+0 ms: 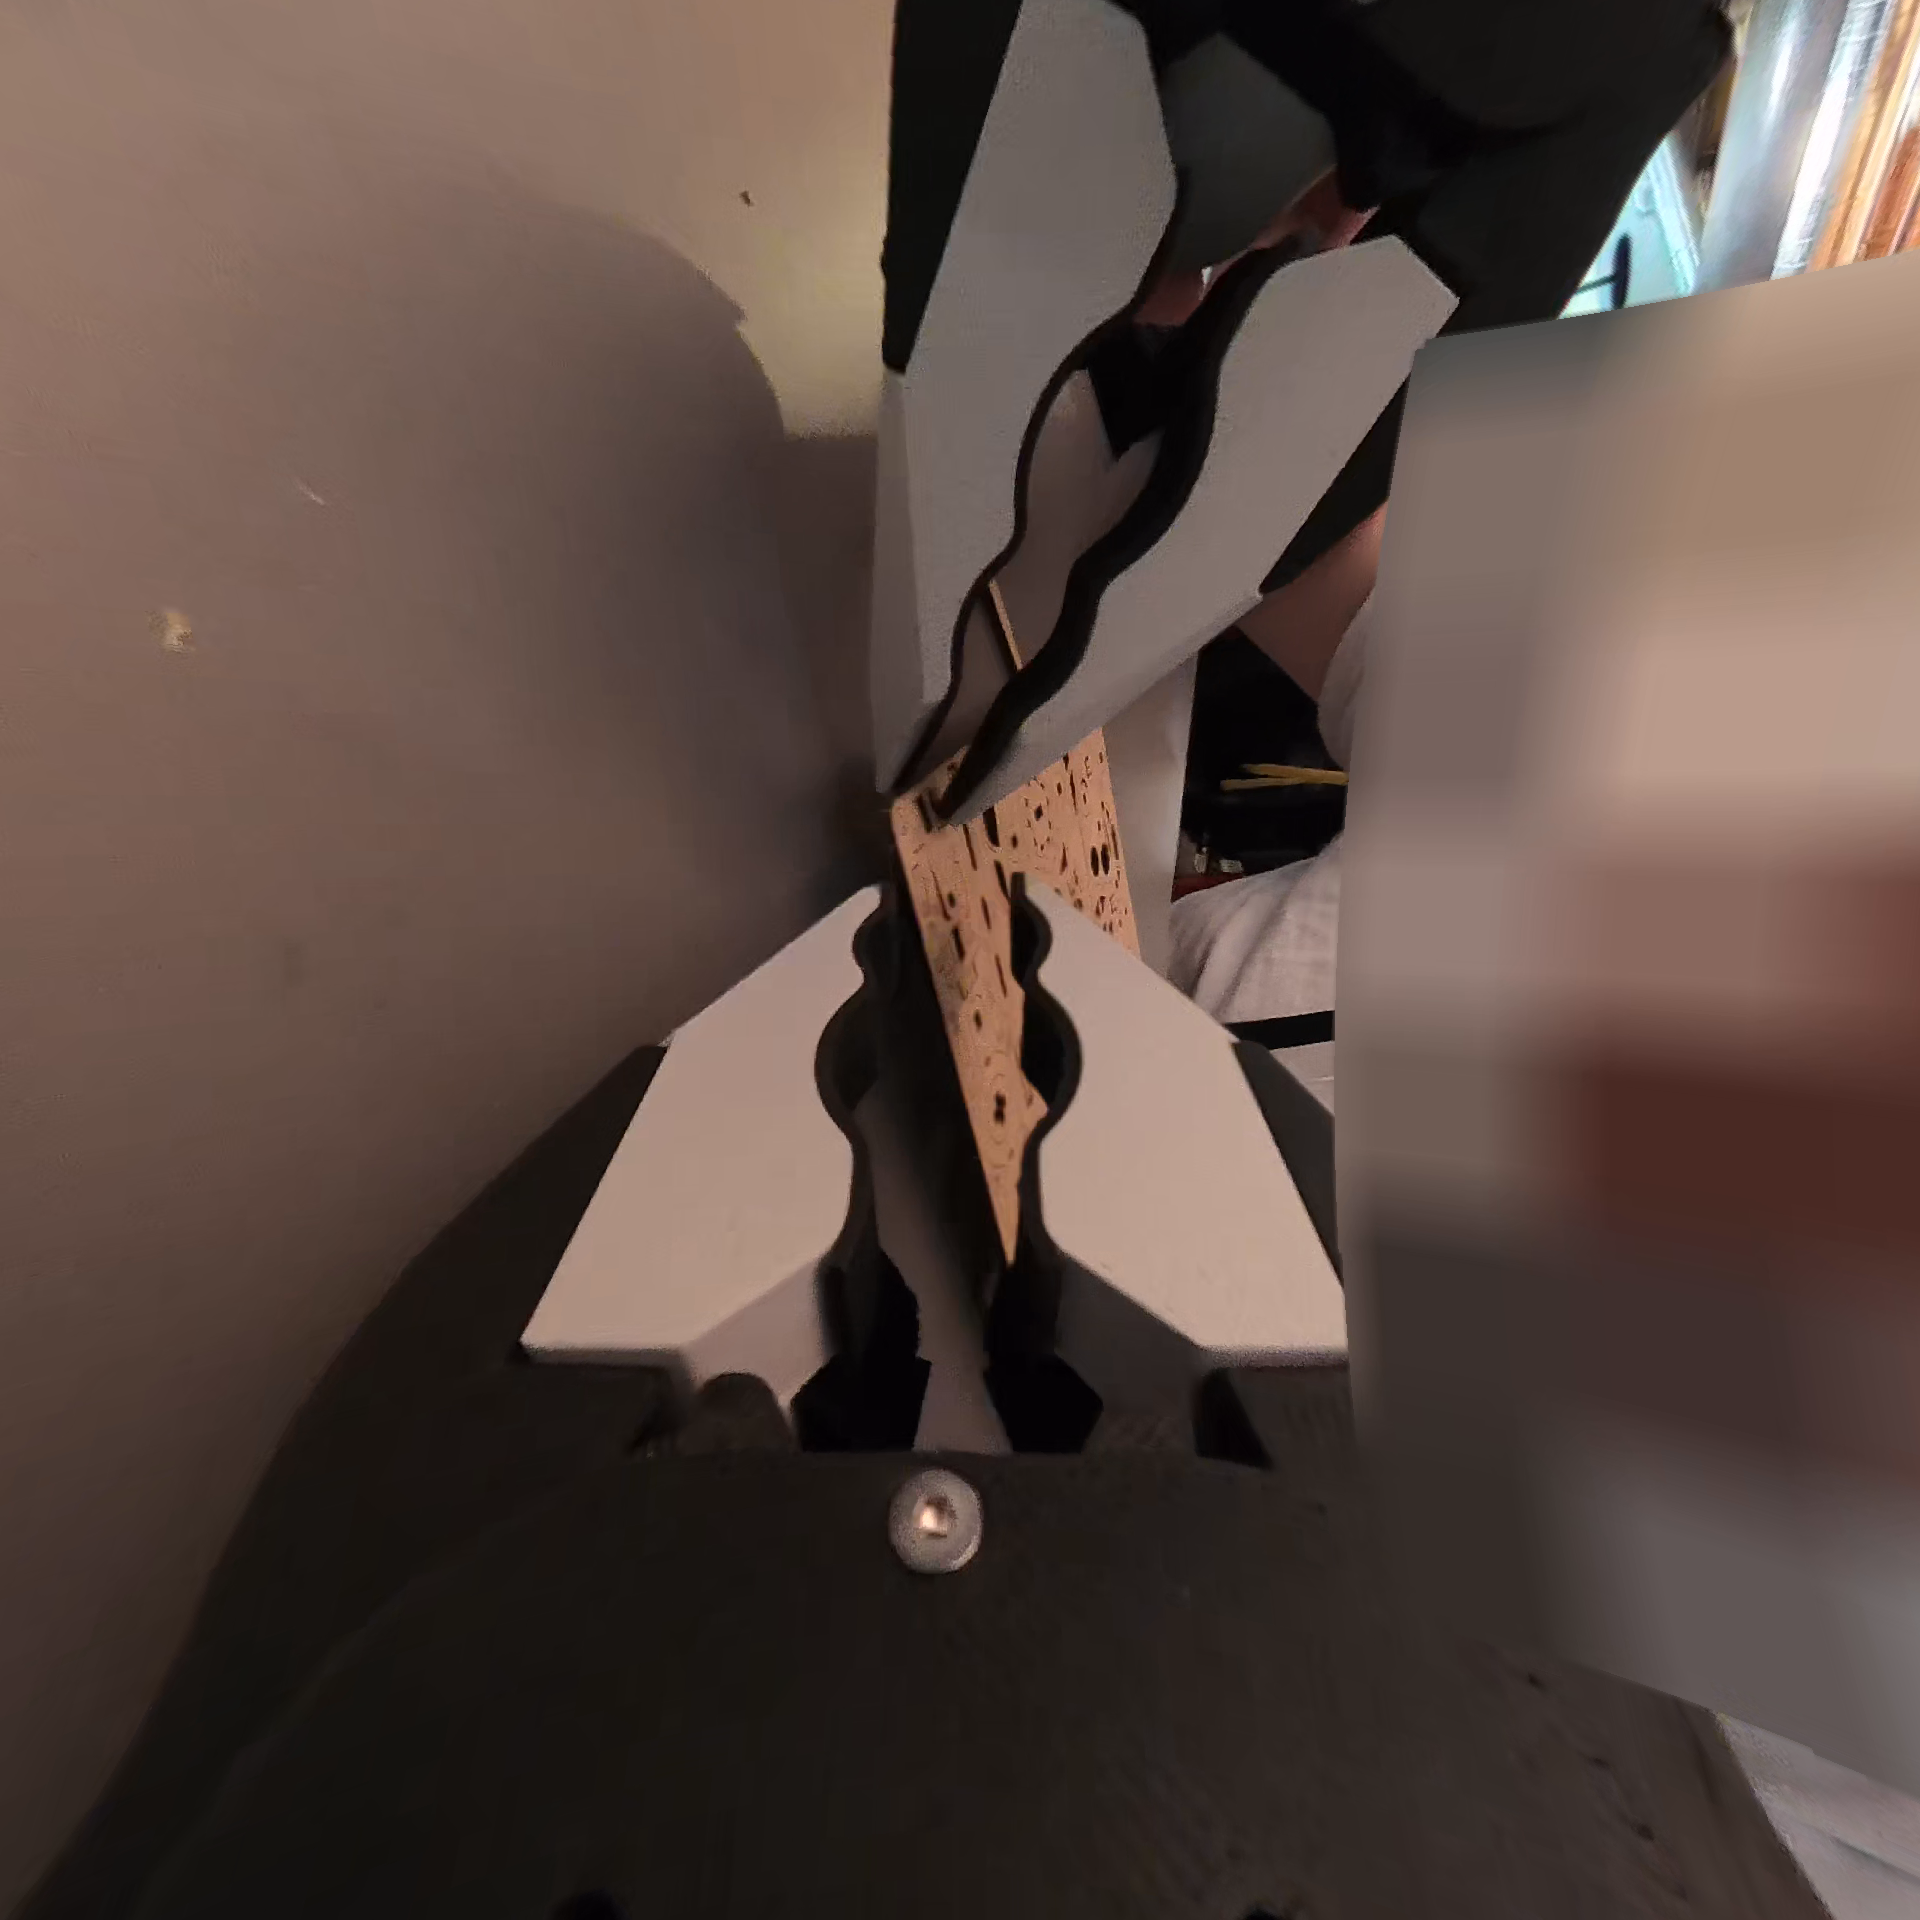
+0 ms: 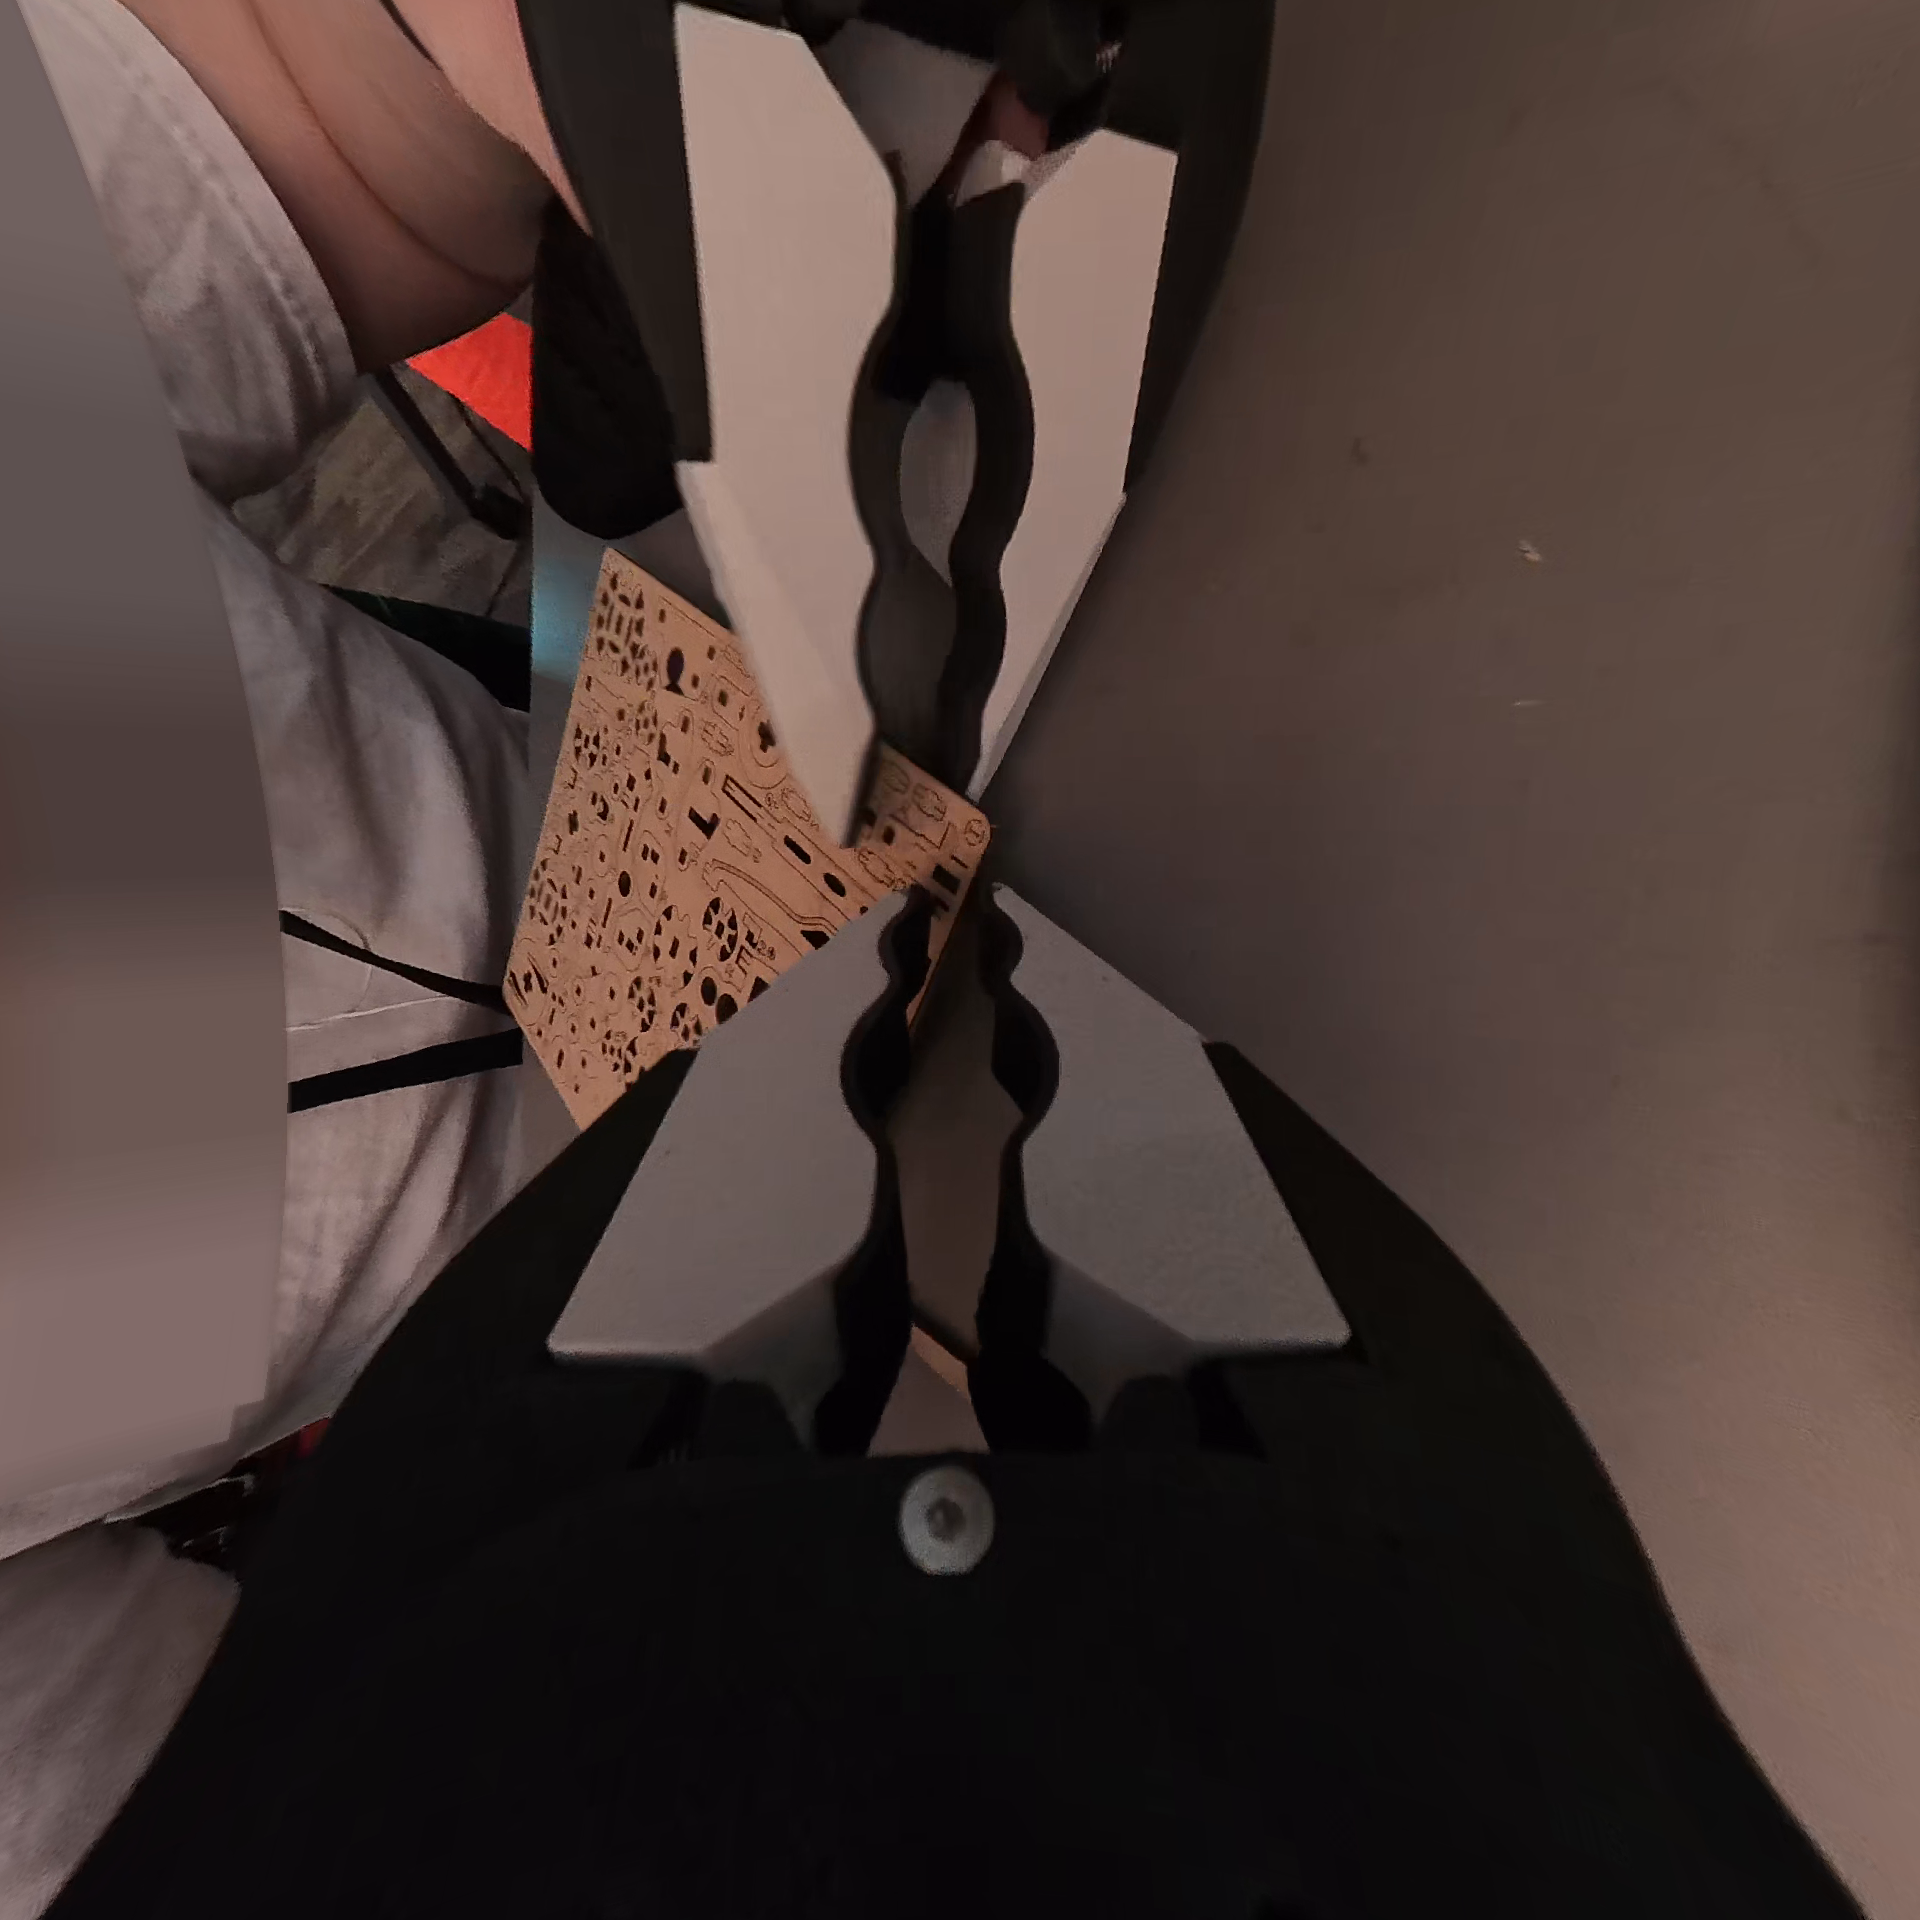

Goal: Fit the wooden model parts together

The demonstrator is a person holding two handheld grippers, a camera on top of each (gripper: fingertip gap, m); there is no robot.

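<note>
I have both my left gripper (image 1: 951,904) and right gripper (image 2: 951,899) clenched on the thin, laser-cut pale wooden sheet (image 2: 665,831), which seems light and brittle, so I grip only its solid edge

Setting: indoor room, kind uncertain; workshop or home.
Surface: plain grey-beige tabletop (image 1: 364,727), scuffed and speckled.
Background: cluttered corner with shiny silver duct-like material (image 1: 1787,114), blurred.
Person: seated close, white garment (image 2: 395,831).

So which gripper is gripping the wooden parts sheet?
Neither alone: the left gripper and the right gripper are both shut on the wooden parts sheet, facing each other.
</note>
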